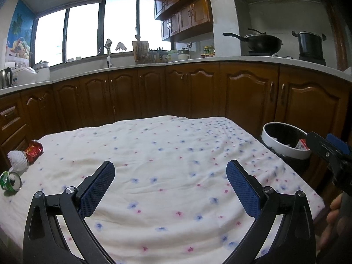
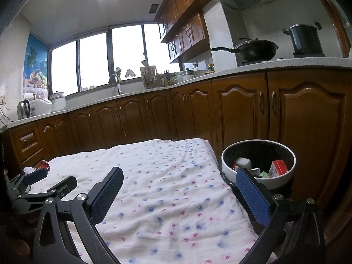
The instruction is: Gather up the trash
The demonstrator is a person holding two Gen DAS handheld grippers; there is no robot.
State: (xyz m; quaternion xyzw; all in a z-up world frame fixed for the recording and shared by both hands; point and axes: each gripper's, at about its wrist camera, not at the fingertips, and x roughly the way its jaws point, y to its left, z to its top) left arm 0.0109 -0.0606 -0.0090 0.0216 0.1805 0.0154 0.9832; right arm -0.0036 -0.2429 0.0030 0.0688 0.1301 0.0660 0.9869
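Wok [image 2: 256, 49] and pot [image 2: 304, 38] on counter [image 2: 286, 62]

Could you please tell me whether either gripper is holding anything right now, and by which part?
Nothing is held: the left gripper and right gripper both stand open above the floral cloth-covered table.

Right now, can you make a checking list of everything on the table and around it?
Surface: table with floral cloth, wrinkled.
Job's things: red wrapper, white foam net and crushed green can at the cloth's left edge; bin beside the table already holds a red-white carton.
Clutter: nothing seen.
Grippers: left gripper and right gripper both open, empty.
Cables: nothing seen.
Surroundings: wooden cabinets, wok, pot.
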